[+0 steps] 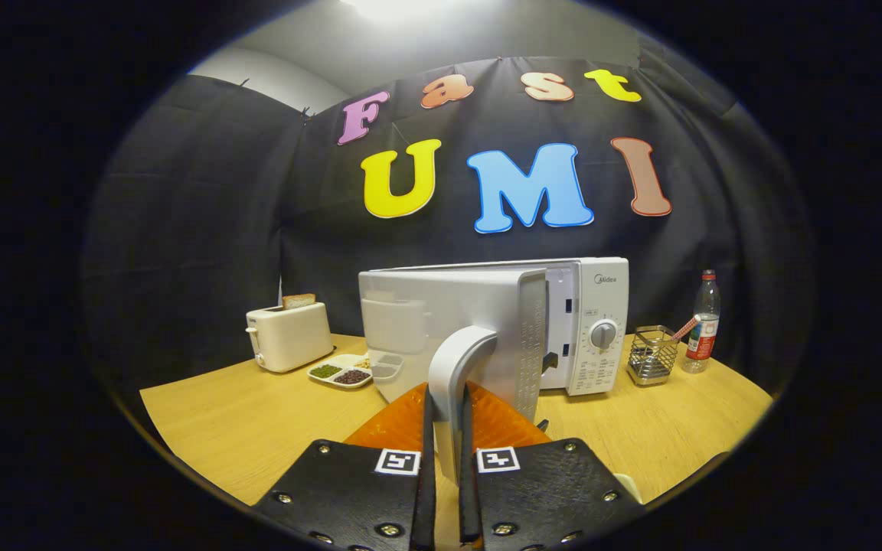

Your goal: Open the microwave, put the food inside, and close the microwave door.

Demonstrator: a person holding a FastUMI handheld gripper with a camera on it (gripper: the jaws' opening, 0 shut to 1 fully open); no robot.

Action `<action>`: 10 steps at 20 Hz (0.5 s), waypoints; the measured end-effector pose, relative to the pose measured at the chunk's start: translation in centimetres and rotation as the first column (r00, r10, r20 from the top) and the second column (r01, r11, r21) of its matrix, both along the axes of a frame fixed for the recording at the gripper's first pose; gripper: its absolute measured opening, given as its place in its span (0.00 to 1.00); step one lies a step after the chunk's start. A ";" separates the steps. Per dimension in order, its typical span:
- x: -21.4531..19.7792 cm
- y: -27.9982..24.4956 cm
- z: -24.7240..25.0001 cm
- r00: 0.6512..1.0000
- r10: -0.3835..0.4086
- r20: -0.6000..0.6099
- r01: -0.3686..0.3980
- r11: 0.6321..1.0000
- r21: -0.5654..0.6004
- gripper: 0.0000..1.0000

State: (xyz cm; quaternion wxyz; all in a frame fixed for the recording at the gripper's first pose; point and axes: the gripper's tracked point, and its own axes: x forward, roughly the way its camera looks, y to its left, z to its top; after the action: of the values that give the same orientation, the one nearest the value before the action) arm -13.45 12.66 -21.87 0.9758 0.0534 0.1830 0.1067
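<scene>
Toaster [289, 335]: at the far left of the bench [242, 428], a slice of bread standing up out of its slot; well apart from the tool.
Divided dish [341, 371]: just right of the toaster, touching nothing, with dark and green fillings in its compartments. In my judgement this is the food to go in, lying ahead and to the left of the tool, on the outer side of the open door.
Door [449, 337]: swung out toward the camera, seen nearly edge-on, its long axis upright; the dish shows mirrored in its face.
Handle [456, 383]: an upright curved bar on the door's free edge, running down between the fingers.
Tool [445, 459]: closed on the handle, both fingers pressing its lower part from either side.
Orange surface [410, 425]: below the handle, just beyond the fingers; what it is I cannot tell.
Microwave [586, 321]: body stands right of the door, dial panel facing forward.
Hidden: the cavity, screened by the door, so whether anything sits inside is unknown.
Wire basket [651, 356]: right of the microwave.
Bottle [705, 321]: furthest right, beside the basket.
Key relation: the door must clear before the tool can reach leftward for the dish.
</scene>
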 end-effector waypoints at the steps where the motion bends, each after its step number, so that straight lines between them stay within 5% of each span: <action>1: -0.6 1.1 0.3 1.000 0.008 -0.002 -0.008 1.000 0.011 0.13; 6: -3.1 7.0 1.1 0.999 0.039 0.013 -0.039 0.998 0.039 0.12; 10: -4.3 10.7 1.6 0.993 -0.025 0.119 0.033 0.998 -0.062 0.12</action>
State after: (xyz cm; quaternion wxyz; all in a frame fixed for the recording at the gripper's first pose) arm -17.74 23.38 -20.26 0.9876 0.0182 0.1277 0.0895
